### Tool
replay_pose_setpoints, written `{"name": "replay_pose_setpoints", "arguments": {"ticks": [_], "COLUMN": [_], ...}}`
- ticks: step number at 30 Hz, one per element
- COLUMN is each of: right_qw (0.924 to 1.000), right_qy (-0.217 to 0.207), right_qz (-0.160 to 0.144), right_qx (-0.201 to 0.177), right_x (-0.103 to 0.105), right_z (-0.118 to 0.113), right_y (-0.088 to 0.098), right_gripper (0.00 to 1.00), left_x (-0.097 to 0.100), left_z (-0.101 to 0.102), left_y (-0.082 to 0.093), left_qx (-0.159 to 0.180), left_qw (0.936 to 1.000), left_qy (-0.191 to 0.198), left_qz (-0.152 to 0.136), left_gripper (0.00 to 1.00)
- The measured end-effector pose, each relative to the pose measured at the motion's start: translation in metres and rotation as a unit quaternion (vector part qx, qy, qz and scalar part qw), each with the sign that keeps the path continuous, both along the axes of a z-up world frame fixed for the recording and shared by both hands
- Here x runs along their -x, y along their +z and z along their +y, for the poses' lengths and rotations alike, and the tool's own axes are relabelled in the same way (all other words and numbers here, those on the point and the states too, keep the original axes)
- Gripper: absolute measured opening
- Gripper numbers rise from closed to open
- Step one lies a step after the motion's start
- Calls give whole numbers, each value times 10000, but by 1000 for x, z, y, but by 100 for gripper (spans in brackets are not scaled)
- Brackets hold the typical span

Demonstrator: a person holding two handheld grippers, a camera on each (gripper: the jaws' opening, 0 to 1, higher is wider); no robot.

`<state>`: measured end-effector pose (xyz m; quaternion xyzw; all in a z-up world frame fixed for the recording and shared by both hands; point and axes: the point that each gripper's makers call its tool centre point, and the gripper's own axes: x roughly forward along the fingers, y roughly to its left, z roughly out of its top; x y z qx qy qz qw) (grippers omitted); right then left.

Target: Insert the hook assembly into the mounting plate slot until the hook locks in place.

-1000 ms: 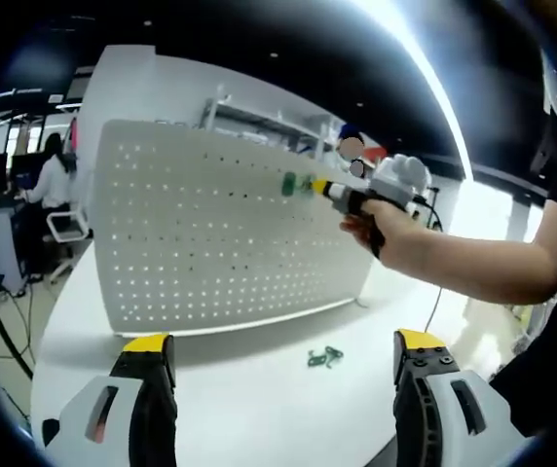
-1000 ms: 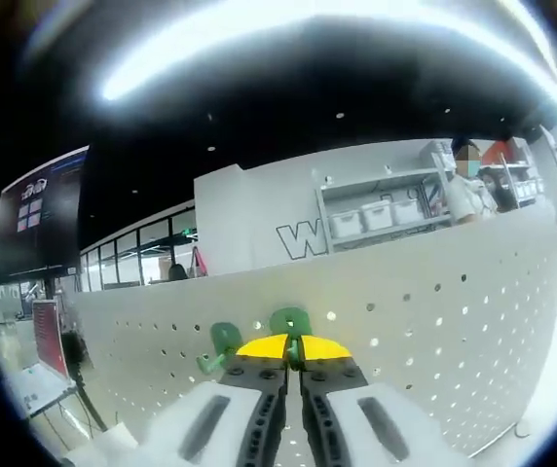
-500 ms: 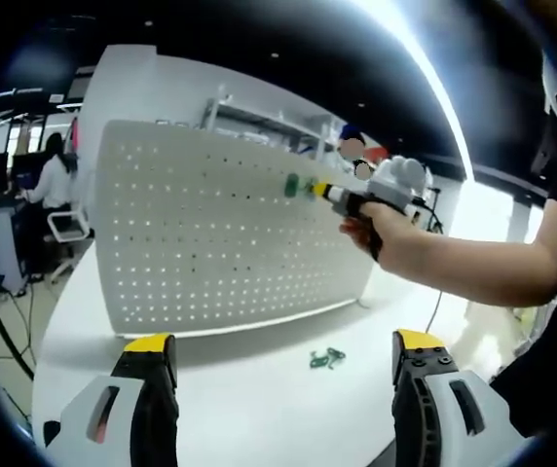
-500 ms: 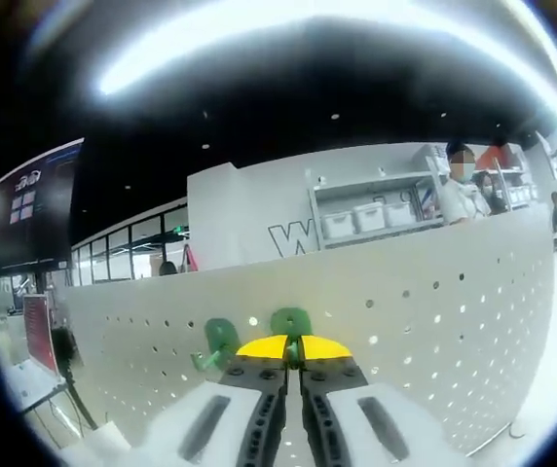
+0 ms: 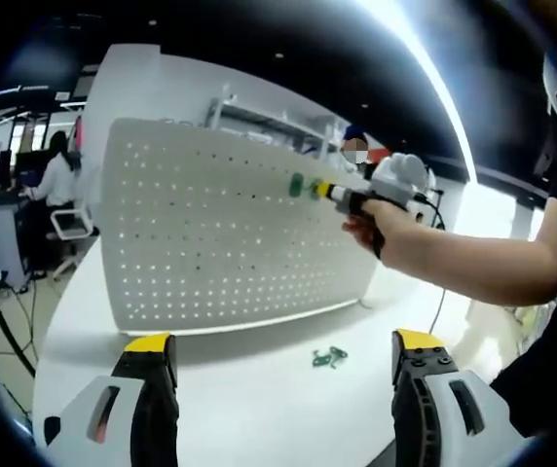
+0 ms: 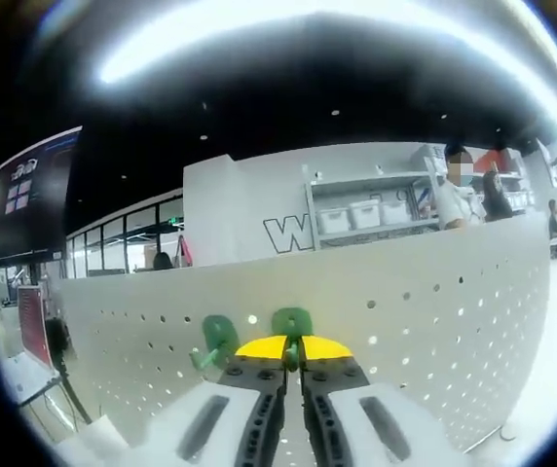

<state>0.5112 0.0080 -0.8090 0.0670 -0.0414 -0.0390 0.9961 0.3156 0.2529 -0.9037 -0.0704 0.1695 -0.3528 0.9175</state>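
Press the green hook squarely into the pegboard, at twelve o'clock off your right gripper, whose jaws pinch it tight. Another hook hangs at ten o'clock. Your hand reaches level. The left gripper spreads wide above the table; spare hooks lie between.

Open-plan office or lab floor: seated person at a desk, wall screen, shelving with white bins, glass partitions.
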Motion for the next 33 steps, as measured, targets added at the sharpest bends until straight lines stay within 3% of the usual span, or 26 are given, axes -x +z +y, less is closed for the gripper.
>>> {"name": "replay_pose_setpoints", "arguments": {"ticks": [12,23,29,33], "right_qw": [10000,9999,9996,9976], "right_qy": [74,114,171,308], "right_qz": [33,-106,-178,-427], "right_qx": [-29,-41,-136,-441], "right_x": [0,6,14,23], "right_z": [2,1,-1,-2], "right_y": [2,16,24,37], "right_gripper": [8,14,17,21], "left_x": [3,6,9,10], "left_z": [3,8,9,9], "left_y": [0,0,-3,-4], "left_qx": [-40,-117,-190,-205], "left_qw": [10000,9999,9997,9996], "left_qy": [61,123,141,160], "left_qz": [-12,-22,29,53], "left_gripper": [93,93,94,93]}}
